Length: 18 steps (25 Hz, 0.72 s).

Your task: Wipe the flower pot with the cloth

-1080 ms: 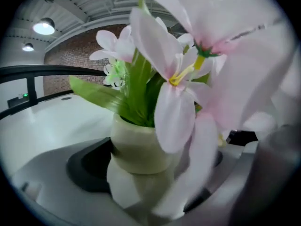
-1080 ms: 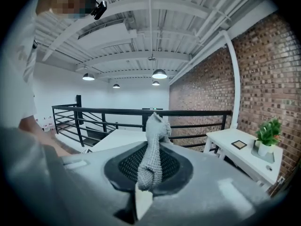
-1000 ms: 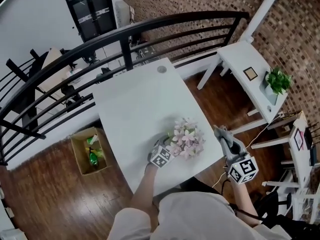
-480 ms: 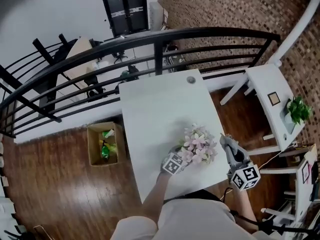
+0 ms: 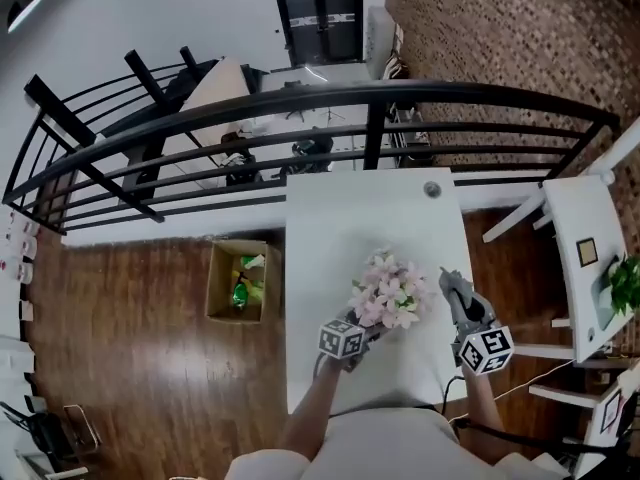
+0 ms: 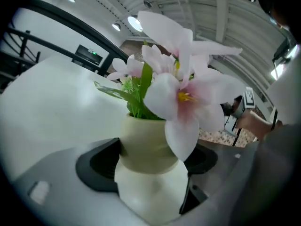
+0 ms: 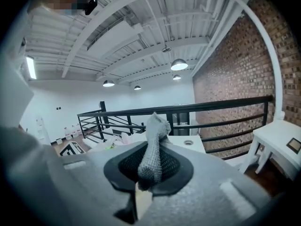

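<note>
A cream flower pot [image 6: 150,149] with pink-white flowers [image 5: 388,293] and green leaves sits between the dark pads of my left gripper [image 6: 151,160]. The pads press on its sides, the jaws are still closing, and the pot looks tilted. In the head view my left gripper [image 5: 366,328] reaches in under the bouquet over the white table [image 5: 370,208]. To the right of the flowers, my right gripper [image 5: 452,293] is shut on a grey knitted cloth [image 7: 153,149], which sticks up from between the jaws. A small gap separates cloth [image 5: 448,281] and flowers.
A black railing [image 5: 370,98] runs behind the table's far edge. An open cardboard box [image 5: 240,280] stands on the wood floor to the left. A white side table [image 5: 590,258] with a small green plant [image 5: 625,283] is at the right.
The head view has swung, so the table now sits more to the middle. My left gripper has rolled and shifted under the bouquet with the pot. The right gripper has stayed beside the flowers.
</note>
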Motion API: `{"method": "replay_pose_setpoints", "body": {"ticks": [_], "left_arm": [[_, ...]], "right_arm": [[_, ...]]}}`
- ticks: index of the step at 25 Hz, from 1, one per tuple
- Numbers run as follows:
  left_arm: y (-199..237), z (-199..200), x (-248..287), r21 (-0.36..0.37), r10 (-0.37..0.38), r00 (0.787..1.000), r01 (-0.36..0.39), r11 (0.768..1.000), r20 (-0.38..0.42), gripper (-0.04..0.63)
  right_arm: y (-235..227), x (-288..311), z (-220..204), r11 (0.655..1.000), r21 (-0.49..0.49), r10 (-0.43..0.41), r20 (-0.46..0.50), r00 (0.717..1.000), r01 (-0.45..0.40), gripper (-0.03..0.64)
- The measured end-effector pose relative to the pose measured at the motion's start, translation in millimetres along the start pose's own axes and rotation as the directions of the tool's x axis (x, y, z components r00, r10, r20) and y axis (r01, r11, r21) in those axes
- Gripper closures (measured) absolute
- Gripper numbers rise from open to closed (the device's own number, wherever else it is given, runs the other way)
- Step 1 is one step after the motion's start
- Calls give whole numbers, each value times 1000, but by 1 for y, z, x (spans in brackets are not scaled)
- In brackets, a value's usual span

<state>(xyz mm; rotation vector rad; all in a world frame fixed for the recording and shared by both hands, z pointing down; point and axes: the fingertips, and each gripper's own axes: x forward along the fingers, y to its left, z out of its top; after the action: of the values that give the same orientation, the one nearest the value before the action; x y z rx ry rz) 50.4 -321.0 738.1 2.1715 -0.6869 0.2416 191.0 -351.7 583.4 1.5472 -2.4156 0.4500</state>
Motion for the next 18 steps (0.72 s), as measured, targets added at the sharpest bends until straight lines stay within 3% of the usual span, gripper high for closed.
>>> {"method": "replay_pose_setpoints", "body": {"ticks": [5,9,13,18], "left_arm": [[11,53,-22,-179,-2,986,32,983,168,164],[13,97,-35,-244,-26,962,94,965,271,164],[13,122,-43,-291,-29,941,134,947,337,164],[17,129,-37,-312,-13,937,130,941,349,164]], "right_arm": [[-19,55,-1,994,13,109,-97,989,-109,607],[-13,97,-12,966,48,258,-210,943,-254,607],[22,125,-1,929,21,367,-208,907,-371,607],[45,150,22,911,-13,404,-171,899,-412,606]]}}
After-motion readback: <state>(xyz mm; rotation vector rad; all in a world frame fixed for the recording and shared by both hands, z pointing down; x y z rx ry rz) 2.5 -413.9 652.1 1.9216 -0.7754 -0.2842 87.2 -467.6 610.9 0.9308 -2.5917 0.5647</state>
